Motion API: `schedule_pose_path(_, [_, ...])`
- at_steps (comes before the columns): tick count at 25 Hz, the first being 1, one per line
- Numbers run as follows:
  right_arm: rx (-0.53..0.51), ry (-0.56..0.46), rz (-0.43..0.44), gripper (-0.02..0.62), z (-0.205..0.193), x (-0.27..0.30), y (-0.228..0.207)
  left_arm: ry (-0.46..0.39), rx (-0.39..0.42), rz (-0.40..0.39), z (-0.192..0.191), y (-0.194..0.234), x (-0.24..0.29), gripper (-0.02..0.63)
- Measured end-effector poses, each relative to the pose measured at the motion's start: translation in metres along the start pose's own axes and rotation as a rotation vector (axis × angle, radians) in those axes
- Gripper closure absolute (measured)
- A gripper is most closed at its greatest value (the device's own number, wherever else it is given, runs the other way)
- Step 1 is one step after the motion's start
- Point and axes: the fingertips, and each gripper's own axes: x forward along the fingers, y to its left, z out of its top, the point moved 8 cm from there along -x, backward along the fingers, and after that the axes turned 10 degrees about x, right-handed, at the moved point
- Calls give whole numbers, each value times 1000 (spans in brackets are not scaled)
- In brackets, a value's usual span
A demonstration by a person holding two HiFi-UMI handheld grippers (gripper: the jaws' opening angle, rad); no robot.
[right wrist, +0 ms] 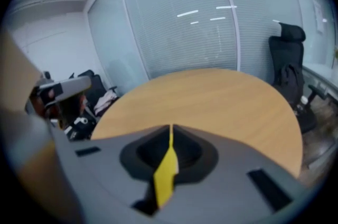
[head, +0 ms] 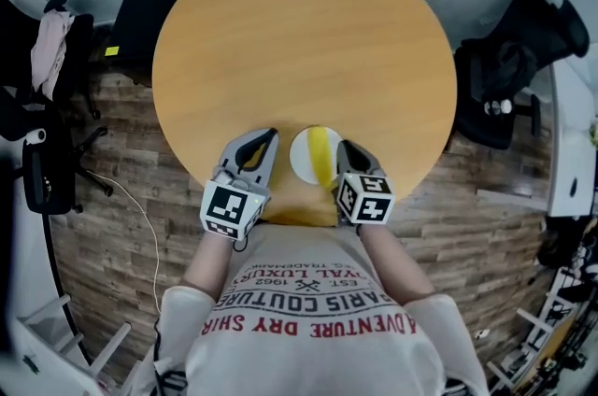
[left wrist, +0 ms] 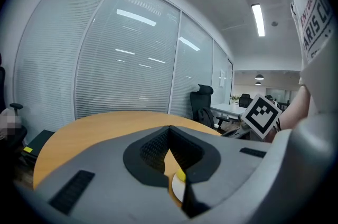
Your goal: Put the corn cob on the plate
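A yellow corn cob [head: 320,153] lies on a small white plate [head: 301,156] at the near edge of the round wooden table [head: 308,39]. My left gripper [head: 272,134] is just left of the plate, jaws shut with nothing in them. Through the slot below its tips, the left gripper view [left wrist: 169,130] shows a bit of plate [left wrist: 177,189] and corn [left wrist: 181,175]. My right gripper [head: 342,144] hovers at the plate's right edge, beside the corn. Its jaws [right wrist: 171,128] are shut, and a strip of yellow corn [right wrist: 166,175] shows through the slit under them.
A black office chair [head: 514,58] stands right of the table, and another with clothes on it [head: 47,49] stands at the left. A black box [head: 140,25] sits by the table's far left edge. Glass walls with blinds lie beyond. The floor is wood plank.
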Motion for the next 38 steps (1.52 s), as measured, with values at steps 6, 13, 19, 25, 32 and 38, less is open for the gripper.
schedule_pose_path(6, [-125, -194, 42, 566, 37, -34, 5, -27, 24, 34, 21, -17, -9, 574])
schedule_pose_path(13, [-213, -437, 121, 566, 85, -80, 15, -56, 58, 92, 45, -27, -19, 574])
schedule_pose_path(19, [-259, -537, 199, 566, 102, -110, 28, -102, 77, 136, 65, -31, -28, 574])
schedule_pose_path(25, [-269, -563, 251, 566, 104, -123, 32, -129, 70, 156, 76, -34, -31, 574])
schedule_pose_path(32, [-298, -541, 264, 566, 100, -125, 31, -131, 71, 151, 80, -40, -29, 574])
schedule_pose_path(38, [-290, -527, 268, 566, 98, -123, 31, -122, 67, 164, 81, -37, -30, 574])
